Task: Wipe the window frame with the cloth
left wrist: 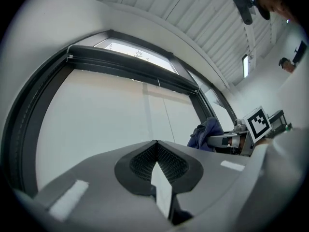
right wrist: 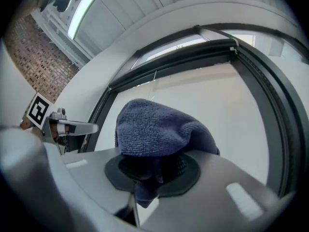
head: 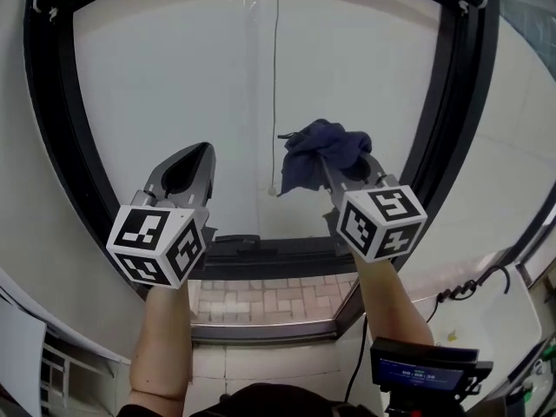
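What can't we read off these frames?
- Tips of the right tongs: buried in the cloth, head and right gripper views.
- Bottom rail of the window frame: partly behind the cubes of the left tongs and right tongs, head view.
- Dirt on the frame: too dark and small, every view.
- Text on the screen: too small, head view.

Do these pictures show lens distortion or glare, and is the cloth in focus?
Head view: the window frame bows outward, no strong glare. Right gripper view: the cloth is sharp, its weave visible, corners dark. Left gripper view: corners dark too.
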### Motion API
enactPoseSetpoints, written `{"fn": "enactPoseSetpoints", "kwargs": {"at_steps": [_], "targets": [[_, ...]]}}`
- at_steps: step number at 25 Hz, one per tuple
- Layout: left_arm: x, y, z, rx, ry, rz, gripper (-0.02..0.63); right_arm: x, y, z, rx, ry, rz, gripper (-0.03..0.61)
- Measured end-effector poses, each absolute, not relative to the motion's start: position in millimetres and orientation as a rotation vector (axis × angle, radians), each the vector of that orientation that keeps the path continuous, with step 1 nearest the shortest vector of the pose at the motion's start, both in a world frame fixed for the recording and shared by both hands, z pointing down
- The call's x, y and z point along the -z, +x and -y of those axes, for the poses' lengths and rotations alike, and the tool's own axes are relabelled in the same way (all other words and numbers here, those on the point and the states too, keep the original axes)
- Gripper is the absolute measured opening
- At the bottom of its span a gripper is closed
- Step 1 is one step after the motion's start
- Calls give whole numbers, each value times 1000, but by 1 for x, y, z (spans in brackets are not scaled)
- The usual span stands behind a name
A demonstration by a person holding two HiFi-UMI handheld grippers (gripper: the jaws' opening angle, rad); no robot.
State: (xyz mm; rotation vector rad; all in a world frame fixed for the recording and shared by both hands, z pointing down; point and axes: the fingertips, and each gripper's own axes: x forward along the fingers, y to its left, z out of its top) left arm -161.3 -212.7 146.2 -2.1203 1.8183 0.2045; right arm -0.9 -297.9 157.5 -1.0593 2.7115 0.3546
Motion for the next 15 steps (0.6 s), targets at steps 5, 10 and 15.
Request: {"fn": "enactPoseSetpoints", "kwargs": {"at_steps": [5,10,15], "targets": [[-245,-188,214,-156,-2206,-1879,-6,-254,-13,299,-236,-1131,-2750,55],[-306,-187,221,-51,-2317,-1878,-6,-317,-15,300,-113,-1170,-2795,55],[-360,-182,217,-3,-2388,-1858,-6,-362,-23,288,-119,-1155,-2851,55]]}}
